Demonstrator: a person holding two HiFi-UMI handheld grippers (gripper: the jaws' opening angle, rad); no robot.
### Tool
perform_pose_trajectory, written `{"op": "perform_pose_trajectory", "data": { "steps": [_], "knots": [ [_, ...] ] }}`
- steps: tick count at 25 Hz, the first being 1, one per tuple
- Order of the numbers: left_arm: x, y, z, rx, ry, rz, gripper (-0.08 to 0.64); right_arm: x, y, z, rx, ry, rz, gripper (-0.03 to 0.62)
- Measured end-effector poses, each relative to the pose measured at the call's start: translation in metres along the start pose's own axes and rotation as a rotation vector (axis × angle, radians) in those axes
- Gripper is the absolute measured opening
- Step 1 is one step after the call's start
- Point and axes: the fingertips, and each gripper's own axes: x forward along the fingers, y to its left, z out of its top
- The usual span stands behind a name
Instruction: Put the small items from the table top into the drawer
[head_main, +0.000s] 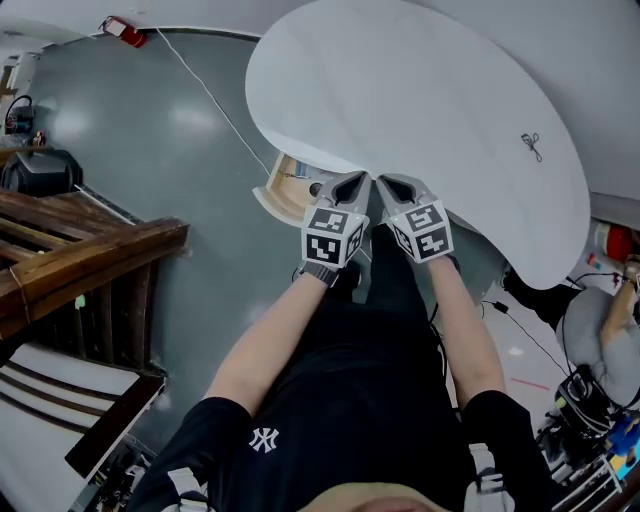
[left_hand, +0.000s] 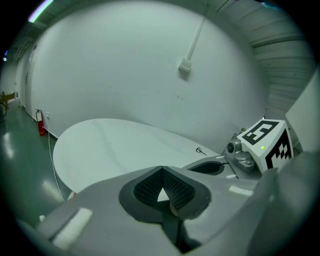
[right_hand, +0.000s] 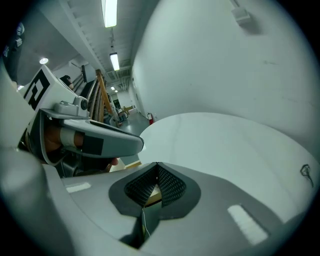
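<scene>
A small black wire item (head_main: 531, 146) lies alone at the far right of the white round table (head_main: 420, 90); it also shows as a small item (left_hand: 200, 150) in the left gripper view and at the right edge (right_hand: 305, 171) of the right gripper view. The open wooden drawer (head_main: 290, 186) juts out under the table's near left rim. My left gripper (head_main: 362, 179) and right gripper (head_main: 384, 181) sit side by side at the near rim, just right of the drawer. Both are shut, tips touching, with nothing between them (left_hand: 161, 169) (right_hand: 157, 164).
A dark wooden rack (head_main: 80, 250) stands on the grey floor at the left. A red fire extinguisher (head_main: 125, 30) and a white cable (head_main: 200, 85) lie along the far floor. Cables and gear (head_main: 590, 400) crowd the floor at the right.
</scene>
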Motion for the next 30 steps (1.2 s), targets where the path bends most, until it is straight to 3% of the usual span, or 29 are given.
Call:
{"op": "perform_pose_trajectory", "data": {
  "steps": [12, 21, 30],
  "knots": [
    [0.077, -0.082, 0.029, 0.063, 0.038, -0.168, 0.0, -0.066, -0.112, -0.003, 0.123, -0.092, -0.195, 0.026],
    [0.136, -0.152, 0.03, 0.123, 0.11, -0.28, 0.0, -0.124, -0.199, -0.039, 0.24, -0.106, -0.351, 0.028],
    [0.193, -0.201, 0.035, 0.162, 0.165, -0.339, 0.0, -0.159, -0.274, -0.072, 0.314, -0.101, -0.43, 0.028]
  ]
}}
